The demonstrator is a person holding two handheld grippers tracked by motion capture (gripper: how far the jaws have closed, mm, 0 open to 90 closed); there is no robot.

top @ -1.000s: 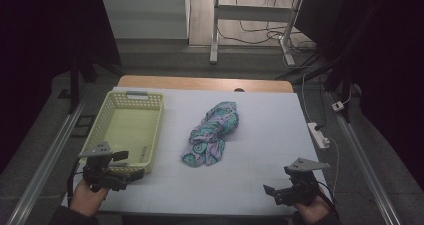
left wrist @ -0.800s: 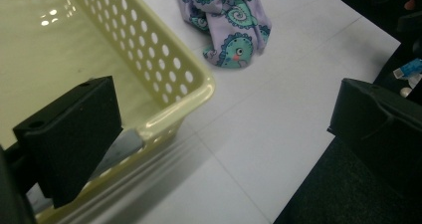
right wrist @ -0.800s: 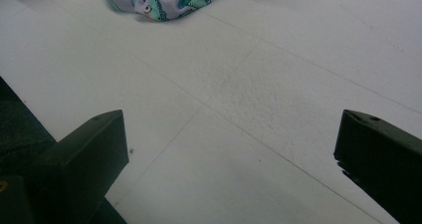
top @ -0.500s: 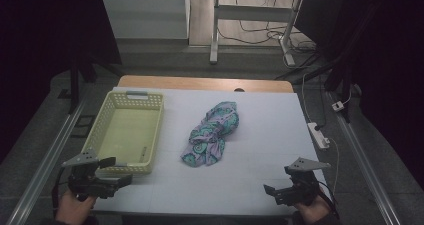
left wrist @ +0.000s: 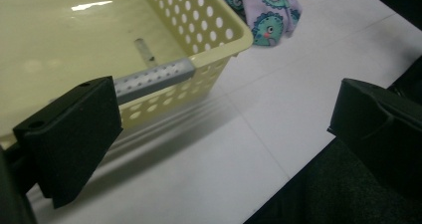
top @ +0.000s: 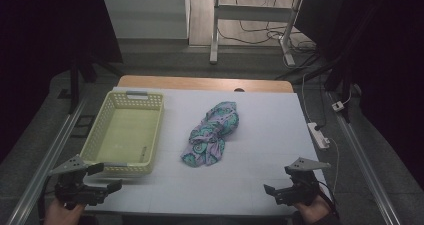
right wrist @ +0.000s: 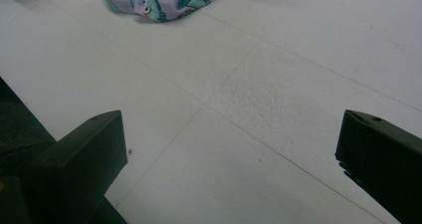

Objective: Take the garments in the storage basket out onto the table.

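While both sit at the near edge:
Patterned cloth bundle (top: 211, 133): between, long axis running away.
Right gripper (top: 281, 187): slightly nearer, jaws wide.
Left gripper (top: 102, 177): beside yellow basket (top: 148, 130), jaws wide.

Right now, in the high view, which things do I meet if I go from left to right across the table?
left gripper → yellow basket → patterned cloth → right gripper → white power strip
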